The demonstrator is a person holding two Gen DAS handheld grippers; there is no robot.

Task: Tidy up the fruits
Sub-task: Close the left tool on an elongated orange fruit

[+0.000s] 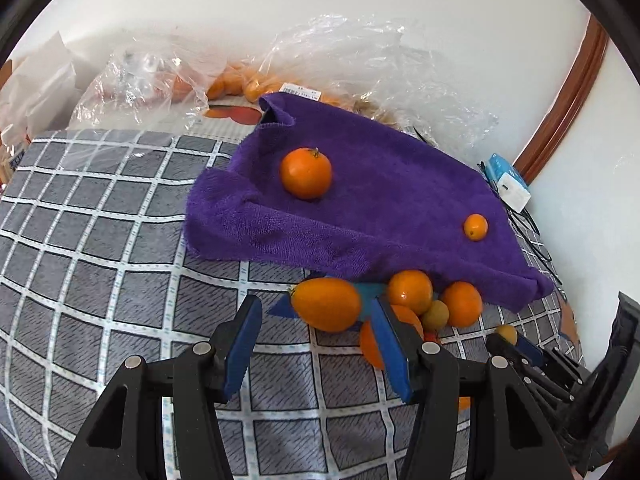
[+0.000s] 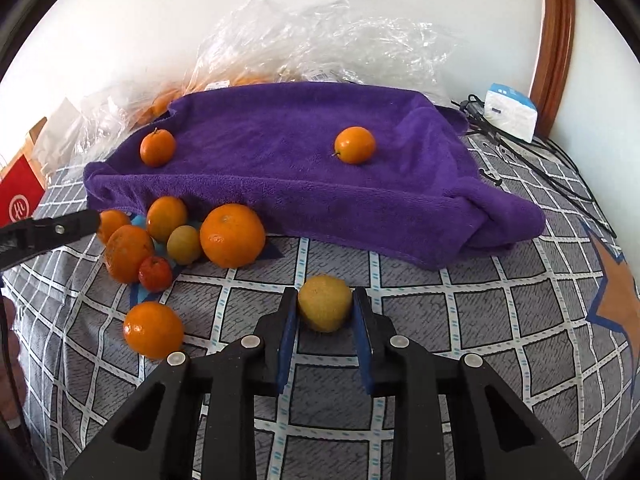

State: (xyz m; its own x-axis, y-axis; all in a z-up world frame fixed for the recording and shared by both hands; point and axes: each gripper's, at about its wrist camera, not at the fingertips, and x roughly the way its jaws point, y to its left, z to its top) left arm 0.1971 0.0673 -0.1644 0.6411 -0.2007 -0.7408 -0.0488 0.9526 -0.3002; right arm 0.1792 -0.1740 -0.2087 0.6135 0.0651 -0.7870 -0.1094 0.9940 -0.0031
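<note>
Between right gripper [image 2: 325, 306] jaws: yellow fruit [image 2: 325, 308], gripped; left gripper [image 1: 316, 320] spread wide beside oranges [image 1: 410, 292].

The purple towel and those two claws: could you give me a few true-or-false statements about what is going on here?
1. Two orange fruits lie on the purple towel. True.
2. The right claw grips a yellowish fruit. True.
3. The left claw is clamped on an orange. False: it is open, with nothing gripped.
4. The small red fruit sits on the towel. False: it lies in the pile on the checked cloth.
</note>
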